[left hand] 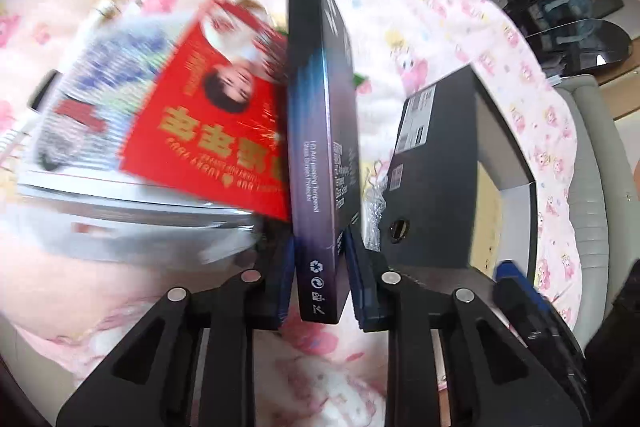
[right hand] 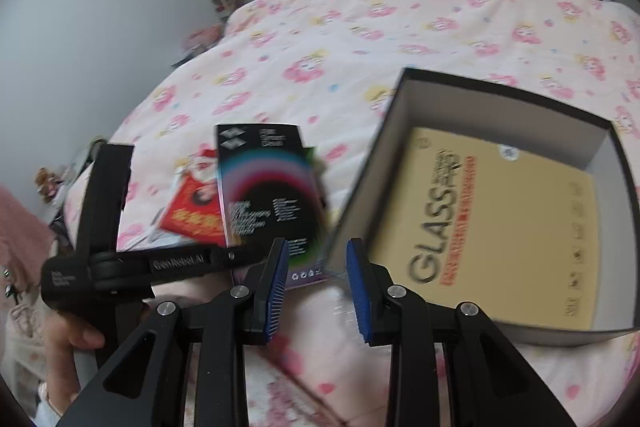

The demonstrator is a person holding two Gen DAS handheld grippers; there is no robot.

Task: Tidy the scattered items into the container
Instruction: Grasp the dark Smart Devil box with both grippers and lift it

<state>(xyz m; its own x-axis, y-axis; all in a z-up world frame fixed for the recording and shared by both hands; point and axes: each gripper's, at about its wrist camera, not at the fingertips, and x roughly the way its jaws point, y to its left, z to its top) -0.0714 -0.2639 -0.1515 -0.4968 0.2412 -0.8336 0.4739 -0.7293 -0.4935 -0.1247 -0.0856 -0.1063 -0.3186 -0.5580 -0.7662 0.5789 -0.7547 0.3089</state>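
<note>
Left tool clamping dark box, right tool released, only right view showing tan GLASS packet.

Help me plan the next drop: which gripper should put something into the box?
Left. The left gripper already clamps the dark slim package beside the open box; the right gripper is open and holds nothing.

Glossy cardboard box, soft cloth bedspread
</note>
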